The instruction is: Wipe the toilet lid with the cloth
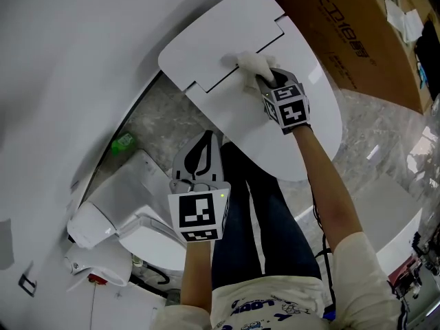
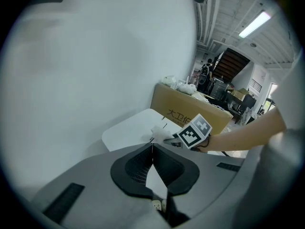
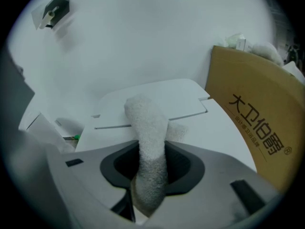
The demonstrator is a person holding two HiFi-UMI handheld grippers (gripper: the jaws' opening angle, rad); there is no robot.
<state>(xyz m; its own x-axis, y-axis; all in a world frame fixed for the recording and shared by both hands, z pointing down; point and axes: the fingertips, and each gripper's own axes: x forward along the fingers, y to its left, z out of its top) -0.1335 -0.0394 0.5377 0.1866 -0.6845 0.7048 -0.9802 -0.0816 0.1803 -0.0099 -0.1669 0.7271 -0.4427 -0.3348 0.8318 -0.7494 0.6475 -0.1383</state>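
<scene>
my right gripper (image 1: 265, 81) clamps the white cloth (image 3: 147, 128), its tip ahead of my jaws on the toilet lid (image 1: 302, 129). my left gripper (image 1: 204, 143) has its jaws together on nothing. wiping is probably midway.

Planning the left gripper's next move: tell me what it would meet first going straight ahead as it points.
The left gripper would probably meet the toilet lid first, near the cloth clamped in the right gripper; depth is unclear.

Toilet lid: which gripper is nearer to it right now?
Right. The right gripper, shut on the cloth, holds it down on the toilet lid towards its far end. The left gripper hangs beside the lid's edge, jaws together, touching nothing.
</scene>
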